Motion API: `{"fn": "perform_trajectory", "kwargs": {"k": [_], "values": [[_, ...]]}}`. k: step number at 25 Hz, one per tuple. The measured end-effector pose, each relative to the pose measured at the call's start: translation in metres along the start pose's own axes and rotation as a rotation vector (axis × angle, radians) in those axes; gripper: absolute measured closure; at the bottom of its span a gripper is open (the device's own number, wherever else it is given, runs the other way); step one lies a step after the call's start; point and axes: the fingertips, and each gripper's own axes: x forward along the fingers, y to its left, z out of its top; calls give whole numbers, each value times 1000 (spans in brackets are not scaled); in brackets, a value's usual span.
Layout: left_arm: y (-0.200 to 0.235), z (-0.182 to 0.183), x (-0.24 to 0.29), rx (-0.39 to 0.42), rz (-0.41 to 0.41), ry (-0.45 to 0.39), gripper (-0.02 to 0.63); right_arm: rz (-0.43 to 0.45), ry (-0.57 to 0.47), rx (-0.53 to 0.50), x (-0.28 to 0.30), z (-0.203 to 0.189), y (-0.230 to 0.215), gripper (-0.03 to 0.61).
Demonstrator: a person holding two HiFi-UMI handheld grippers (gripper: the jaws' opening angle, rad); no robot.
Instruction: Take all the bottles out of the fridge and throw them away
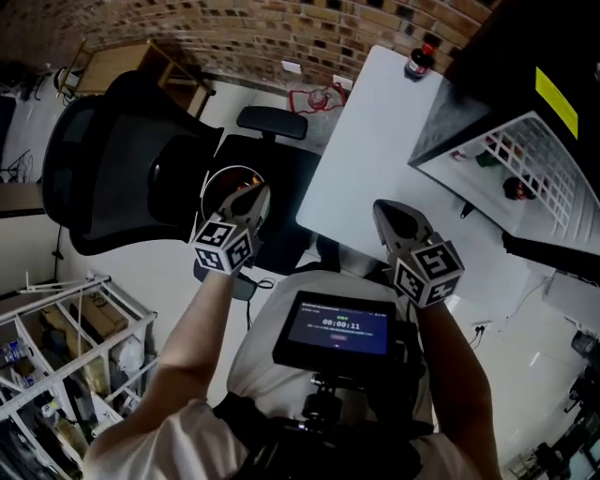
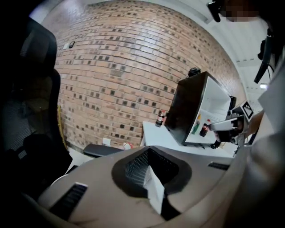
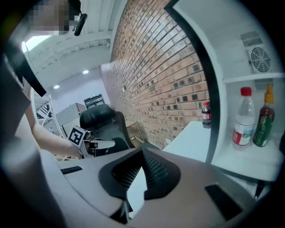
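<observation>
Head view: the left tongs (image 1: 246,199) and right tongs (image 1: 392,217) are sitting pressed together, empty, mid-frame. Right gripper view: a red-capped bottle (image 3: 243,118) and a green bottle (image 3: 263,120) are standing on the fridge shelf (image 3: 242,158), right; a cola bottle (image 3: 205,113) is standing on the bench (image 3: 189,140).

White table (image 1: 375,141) runs out from the brick wall (image 1: 281,28); left of the table sits a black office chair (image 1: 122,178) (tall mesh back), and further left of it a white wire rack (image 1: 66,347), cluttered.
</observation>
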Motion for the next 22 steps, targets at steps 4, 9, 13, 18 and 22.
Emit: {"fn": "perform_trajectory", "kwargs": {"k": [4,9,13,18,22], "values": [[-60,29,24,41,-117,-19,603,-54,-49,18,-28,2,-22,572],[-148,54,52,104,-288,-31,603,-146,-111,55,-71,0,-53,572],[-208,62,69,160,-382,-17,603,-210,-153,84,-113,-5,-75,572],[-278,65,92,211,-477,2,603,-295,-206,112,-170,-12,-104,572],[-325,63,109,238,-538,23,603,-346,-240,121,-209,-15,-122,572]]}}
